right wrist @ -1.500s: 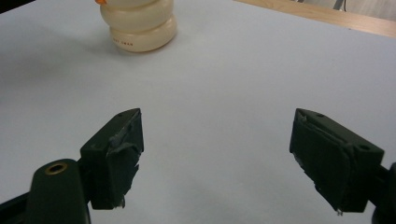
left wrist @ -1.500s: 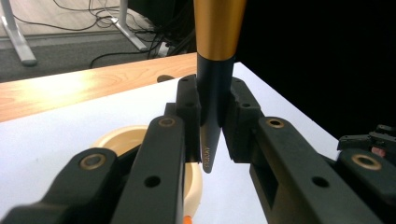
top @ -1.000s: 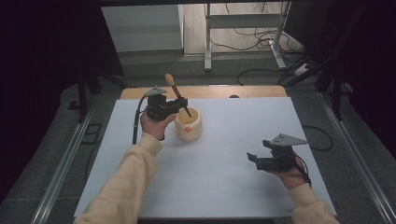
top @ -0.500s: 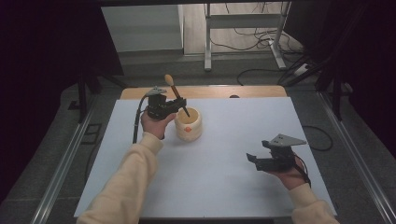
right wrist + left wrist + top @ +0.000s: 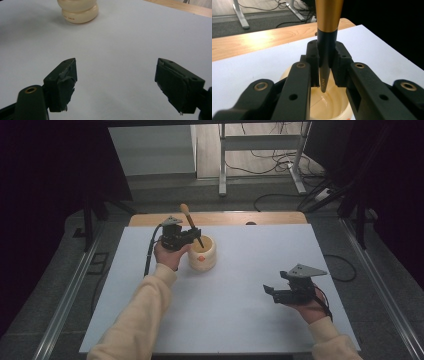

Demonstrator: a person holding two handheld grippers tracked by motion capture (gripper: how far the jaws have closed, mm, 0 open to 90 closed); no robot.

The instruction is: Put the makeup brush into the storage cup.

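White table (image 5: 240, 320): one cream jar (image 5: 202, 254), one brush (image 5: 191, 223), two tongs.

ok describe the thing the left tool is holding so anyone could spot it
Start at the white table top and find the cream pot near its far left. The pestle slants into it, clamped in the left tool: gold-brown handle, dark shaft, tapered metal tip.

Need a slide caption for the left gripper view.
Left gripper clamps a black-and-gold tapered pen, tip down over a cream ceramic pot.
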